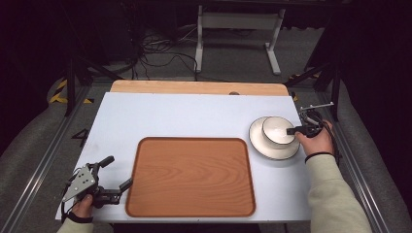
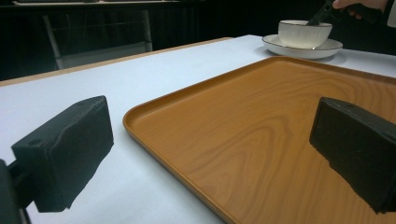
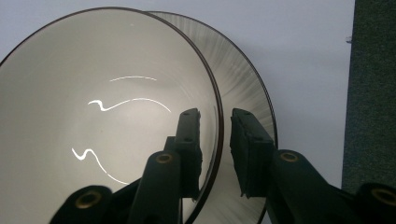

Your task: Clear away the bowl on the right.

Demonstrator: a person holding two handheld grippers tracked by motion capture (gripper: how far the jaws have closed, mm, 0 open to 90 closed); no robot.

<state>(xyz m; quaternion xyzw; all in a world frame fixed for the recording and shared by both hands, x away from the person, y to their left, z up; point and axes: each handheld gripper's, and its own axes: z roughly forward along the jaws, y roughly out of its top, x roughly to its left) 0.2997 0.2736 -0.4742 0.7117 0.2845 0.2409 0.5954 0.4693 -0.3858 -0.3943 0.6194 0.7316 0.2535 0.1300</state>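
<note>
At the right edge of the pale blue tabletop (image 1: 170, 116), astride the rim of the white ribbed ceramic bowl (image 1: 278, 130): right gripper (image 1: 293, 131), one pad inside the wall, one outside, with a thin gap visible at the outer pad, so not yet clamped. Close squarely onto the wall, pads flat and set well below the lip. Grip firmly, since glazed ceramic probably slides. Then lift straight up and slowly, to avoid dragging the plate or tipping the bowl.

Bowl (image 3: 107, 116) upright and empty, glossy inside, with a thin dark line round the rim, standing on a matching white round plate (image 1: 272, 151), just right of the brown rectangular wooden tray (image 1: 194, 174).

Left gripper (image 1: 119, 171) wide open, holding nothing, at the tray's near left corner
</note>
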